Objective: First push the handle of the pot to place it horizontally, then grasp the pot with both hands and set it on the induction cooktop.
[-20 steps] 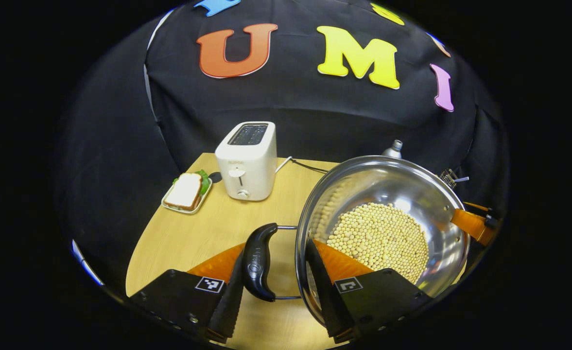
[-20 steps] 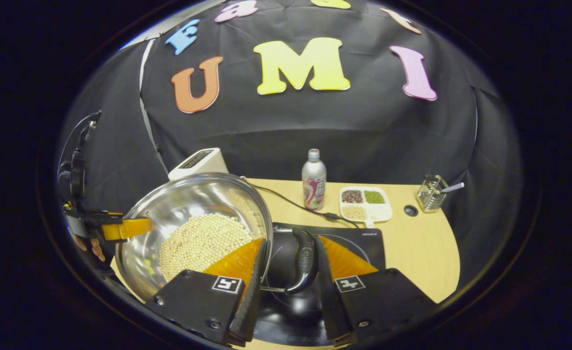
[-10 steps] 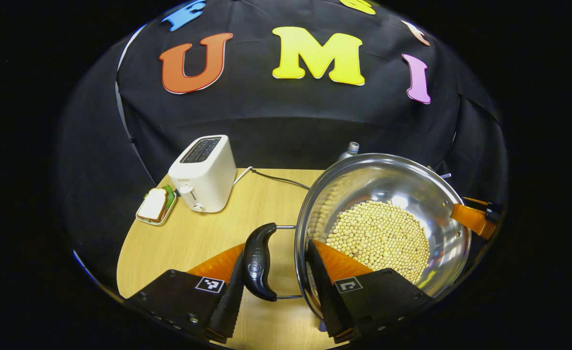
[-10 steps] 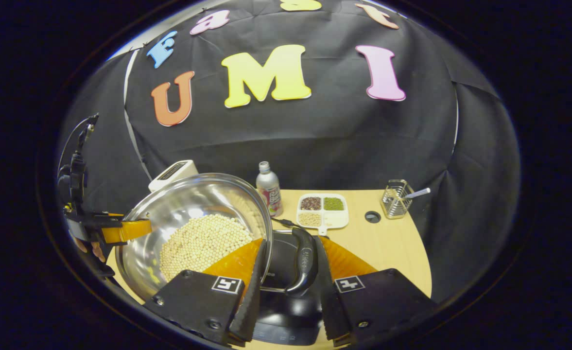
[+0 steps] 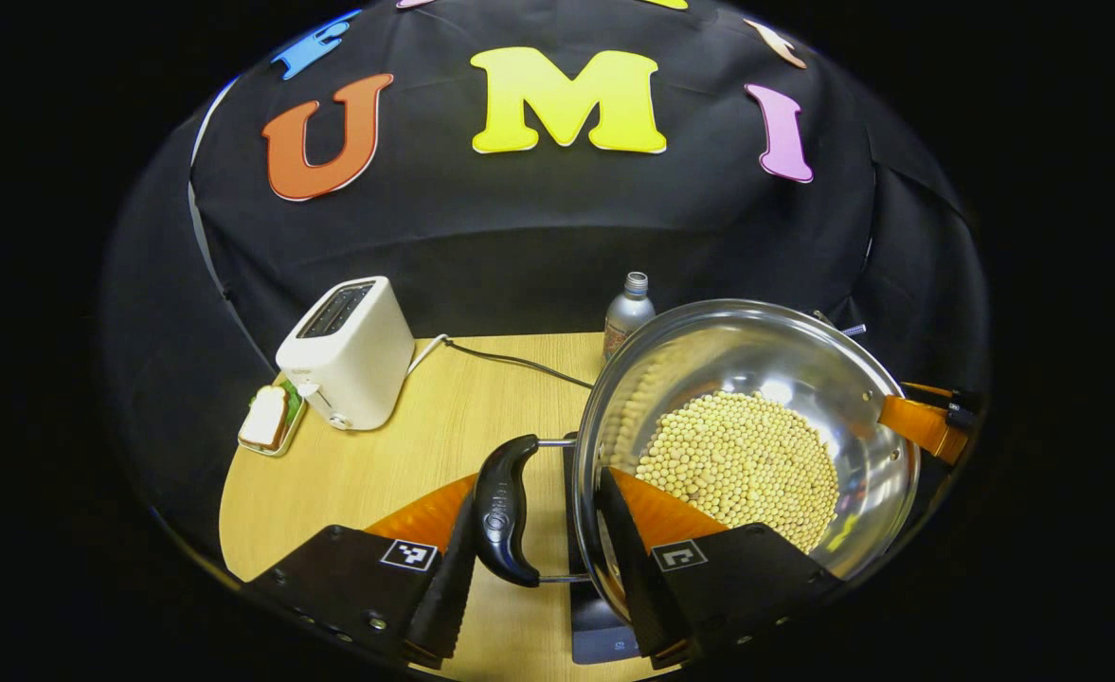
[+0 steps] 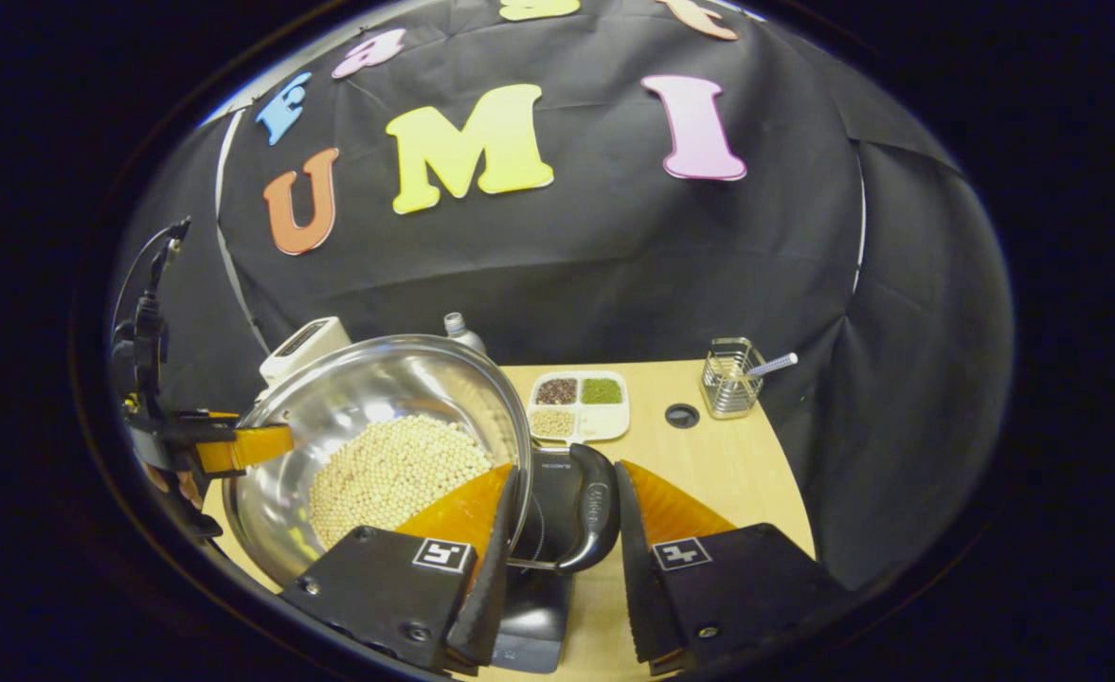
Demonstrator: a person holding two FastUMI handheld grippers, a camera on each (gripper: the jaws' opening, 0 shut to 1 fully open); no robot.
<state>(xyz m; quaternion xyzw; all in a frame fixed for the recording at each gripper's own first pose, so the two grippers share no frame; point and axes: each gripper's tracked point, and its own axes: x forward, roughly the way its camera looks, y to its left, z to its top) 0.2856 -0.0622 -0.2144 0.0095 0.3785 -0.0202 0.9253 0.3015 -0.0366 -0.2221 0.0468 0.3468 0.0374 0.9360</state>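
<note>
A steel pot (image 5: 756,365) holding pale beans (image 5: 737,464) hangs above the table between both grippers. My left gripper (image 5: 536,485) is shut on the pot's black left handle (image 5: 505,507), its other finger against the rim. My right gripper (image 6: 566,469) grips the black right handle (image 6: 595,507) the same way. The black induction cooktop (image 5: 587,611) lies on the table under the pot's left edge, and in the right gripper view the cooktop (image 6: 543,587) shows beneath the pot's right rim. The right gripper (image 5: 922,421) and the left gripper (image 6: 235,445) each show across the pot.
A white toaster (image 5: 344,350) and a sandwich plate (image 5: 268,417) stand at the table's left, with a cable (image 5: 510,360) running right. A bottle (image 5: 625,317) stands behind the pot. A divided tray (image 6: 578,405), a wire basket (image 6: 729,379) and a table hole (image 6: 681,415) lie at the right.
Both grippers have carried the pot to the right over the table, still holding its handles. The toaster has slid left in the left gripper view, and the cooktop now shows under the pot there.
</note>
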